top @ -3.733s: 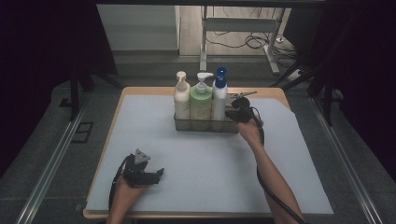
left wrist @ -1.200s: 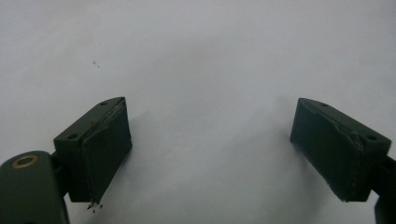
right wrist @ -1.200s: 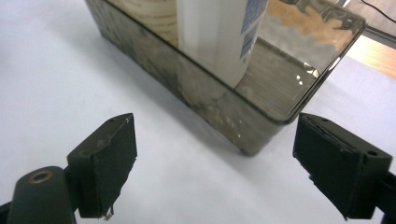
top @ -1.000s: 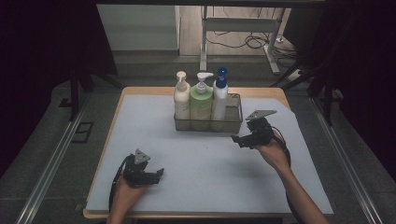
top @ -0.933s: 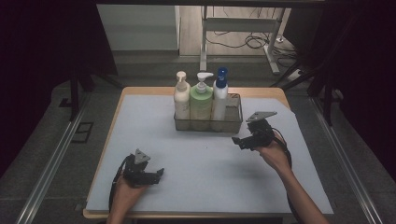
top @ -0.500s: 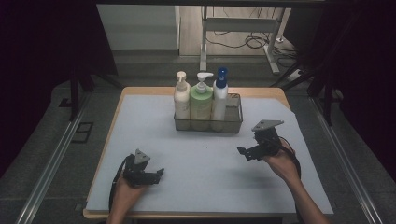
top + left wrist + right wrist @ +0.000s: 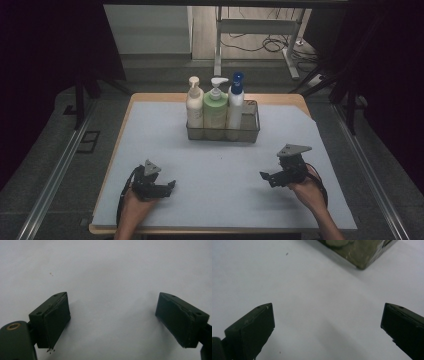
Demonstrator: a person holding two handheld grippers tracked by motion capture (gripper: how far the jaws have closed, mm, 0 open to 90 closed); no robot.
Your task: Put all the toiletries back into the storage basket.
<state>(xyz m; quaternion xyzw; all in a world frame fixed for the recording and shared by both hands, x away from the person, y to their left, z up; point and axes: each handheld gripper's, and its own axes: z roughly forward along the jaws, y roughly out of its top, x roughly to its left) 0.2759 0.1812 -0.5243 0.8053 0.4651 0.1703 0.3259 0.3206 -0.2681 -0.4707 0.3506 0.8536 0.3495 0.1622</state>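
Observation:
A wire basket stands at the back middle of the table and holds three pump bottles: a cream one, a green one and a white one with a blue pump. My left gripper rests open on the white mat at the front left, its jaws wide apart over bare mat. My right gripper is open at the front right, held just above the mat, nothing between its jaws. A corner of the basket shows at the top of the right gripper view.
The white mat covers most of the wooden table. Metal rails run along both sides of the table. A desk frame and cables lie on the floor behind it.
My right gripper has drawn back from beside the basket toward the front right of the mat. The left gripper has stayed still.

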